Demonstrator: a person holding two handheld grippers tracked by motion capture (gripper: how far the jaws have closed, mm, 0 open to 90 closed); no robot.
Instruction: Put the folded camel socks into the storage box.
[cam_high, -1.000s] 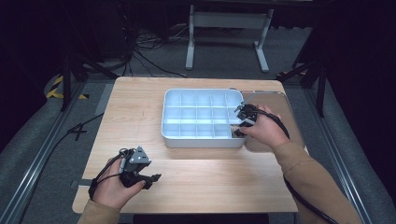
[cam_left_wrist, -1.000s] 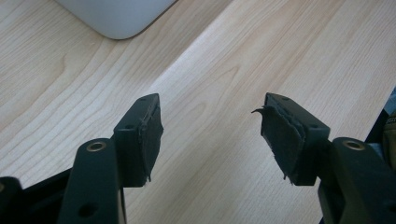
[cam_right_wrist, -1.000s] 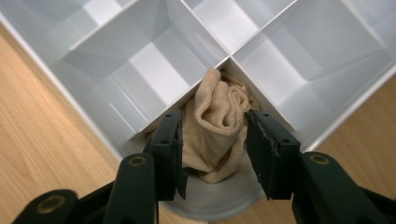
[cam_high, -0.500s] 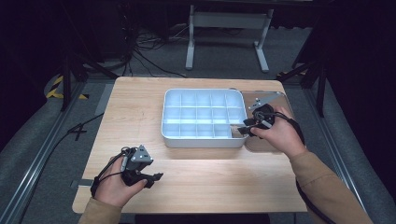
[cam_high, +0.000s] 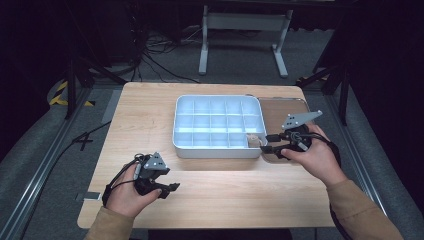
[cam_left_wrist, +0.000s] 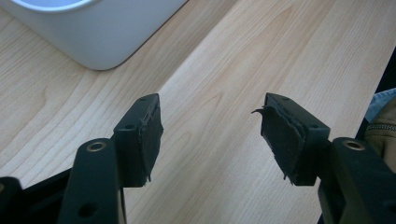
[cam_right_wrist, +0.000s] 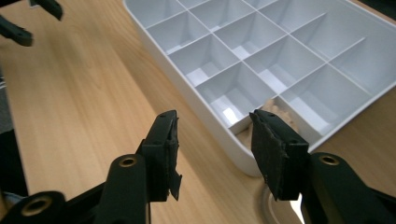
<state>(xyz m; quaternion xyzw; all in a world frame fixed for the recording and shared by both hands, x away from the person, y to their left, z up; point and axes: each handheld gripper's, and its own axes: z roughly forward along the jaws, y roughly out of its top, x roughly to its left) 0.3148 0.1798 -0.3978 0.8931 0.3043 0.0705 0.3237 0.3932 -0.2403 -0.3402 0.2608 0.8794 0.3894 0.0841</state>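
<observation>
A white tray (cam_high: 186, 141) with many small compartments stands mid-table. A small tan piece (cam_high: 254, 140) lies in its near right corner compartment; in the right gripper view the tan piece (cam_right_wrist: 276, 113) peeks out behind one jaw. My right gripper (cam_high: 267, 143) hovers just off that corner, open; its jaws have just been opening and nothing is between them (cam_right_wrist: 212, 123). My left gripper (cam_high: 169, 190) rests low over the bare wood at the front left, open and empty (cam_left_wrist: 212, 112), with the tray's rounded corner (cam_left_wrist: 93, 32) ahead of it.
A flat brownish plate (cam_high: 282, 107) lies against the tray's right side, under my right hand. The wooden table (cam_high: 240, 195) has free room along its front and left. Dark floor, cables and a stand's legs lie beyond the far edge.
My right gripper has drawn back from above the tray's near right corner toward the right, off the tray, jaws wider. The tan piece now shows in that compartment. The left hand kept still.
</observation>
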